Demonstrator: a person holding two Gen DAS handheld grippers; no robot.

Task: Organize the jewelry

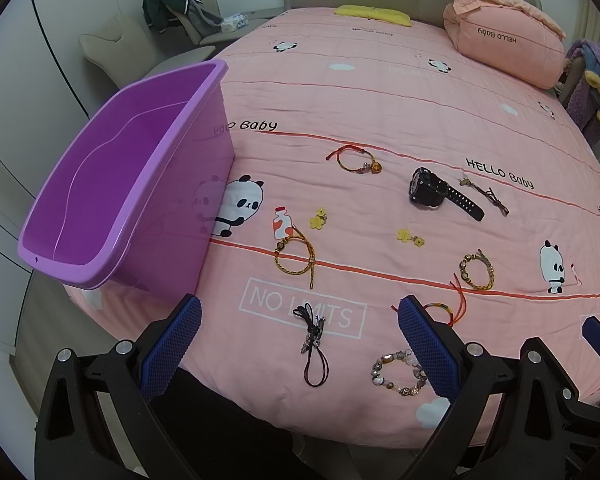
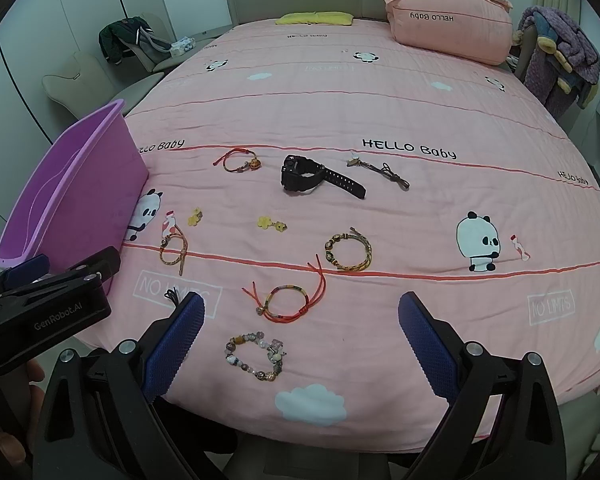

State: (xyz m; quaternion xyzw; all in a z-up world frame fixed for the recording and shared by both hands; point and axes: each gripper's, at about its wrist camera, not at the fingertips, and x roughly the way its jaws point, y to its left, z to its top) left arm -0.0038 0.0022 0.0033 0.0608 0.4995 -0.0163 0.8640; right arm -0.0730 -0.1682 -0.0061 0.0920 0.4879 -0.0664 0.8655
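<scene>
Several pieces of jewelry lie spread on the pink bed cover. A black watch (image 1: 440,192) (image 2: 312,178), a red cord bracelet (image 1: 356,160) (image 2: 240,161), a gold braided bracelet (image 1: 294,256), a beaded bracelet (image 1: 398,374) (image 2: 256,356), a black cord (image 1: 314,344) and a red-and-multicolour string bracelet (image 2: 288,304) are among them. An empty purple bin (image 1: 112,184) (image 2: 60,200) stands on the bed's left side. My left gripper (image 1: 300,344) is open above the black cord. My right gripper (image 2: 300,336) is open above the beaded bracelet.
A pink pillow (image 2: 448,28) and a yellow cloth (image 2: 314,18) lie at the bed's head. A beige chair with a dark jacket (image 1: 172,8) stands left of the bed. Purple clothes (image 2: 560,52) hang at the right. Small yellow flower earrings (image 2: 270,223) lie mid-bed.
</scene>
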